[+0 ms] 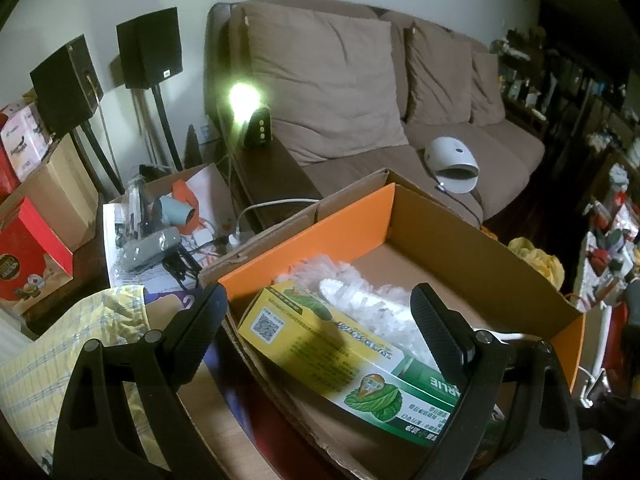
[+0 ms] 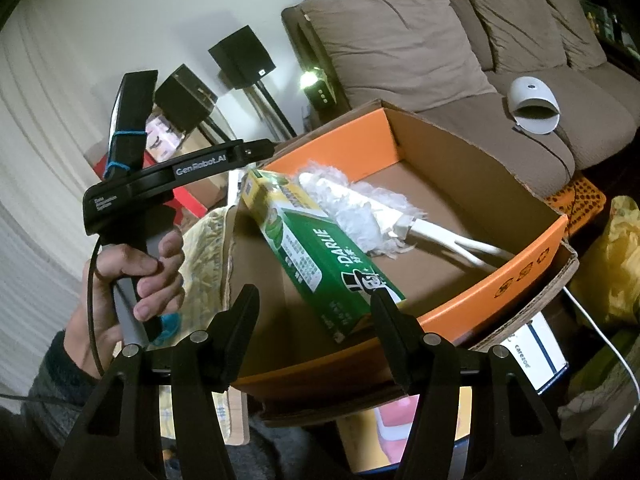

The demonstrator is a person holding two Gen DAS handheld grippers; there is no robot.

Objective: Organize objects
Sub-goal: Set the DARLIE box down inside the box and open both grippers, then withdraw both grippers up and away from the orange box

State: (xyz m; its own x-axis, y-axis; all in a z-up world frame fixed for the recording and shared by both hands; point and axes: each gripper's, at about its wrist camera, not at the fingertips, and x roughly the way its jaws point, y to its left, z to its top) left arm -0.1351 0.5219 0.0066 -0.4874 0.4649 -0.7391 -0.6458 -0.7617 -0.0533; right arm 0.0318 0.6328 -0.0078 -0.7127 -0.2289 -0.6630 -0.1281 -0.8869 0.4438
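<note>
Left tool [image 1: 316,312]: jaws stood wide apart, clamped on nothing; it hung over the near-left corner of the cardboard box [image 1: 472,240]; one finger was outside the box's left wall, the other above the toothpaste carton [image 1: 344,352]; in the right wrist view the same tool [image 2: 256,150] showed from the side, gripped by the person's left hand [image 2: 136,280]
Right tool [image 2: 314,308]: jaws stood partly apart with nothing between the pads; it hovered at the near rim of the cardboard box [image 2: 500,280], fingers on either side of the carton's near end without pressing it
Toothpaste carton [image 2: 320,248]: green and yellow, lying aslant inside the box, its yellow end toward the left wall, its green end toward the near rim
Duster [image 2: 352,196]: white and fluffy, inside the box just behind the carton and touching it; its white handle [image 2: 460,244] ran toward the box's right wall
Box: open-topped, orange on the inner left and near walls, brown elsewhere
Beyond the box: a brown sofa [image 1: 360,80] with a white domed device [image 1: 452,160] on its seat; two black speakers [image 1: 148,48] on stands by the wall; a bright lamp [image 1: 242,98] on the sofa's arm
</note>
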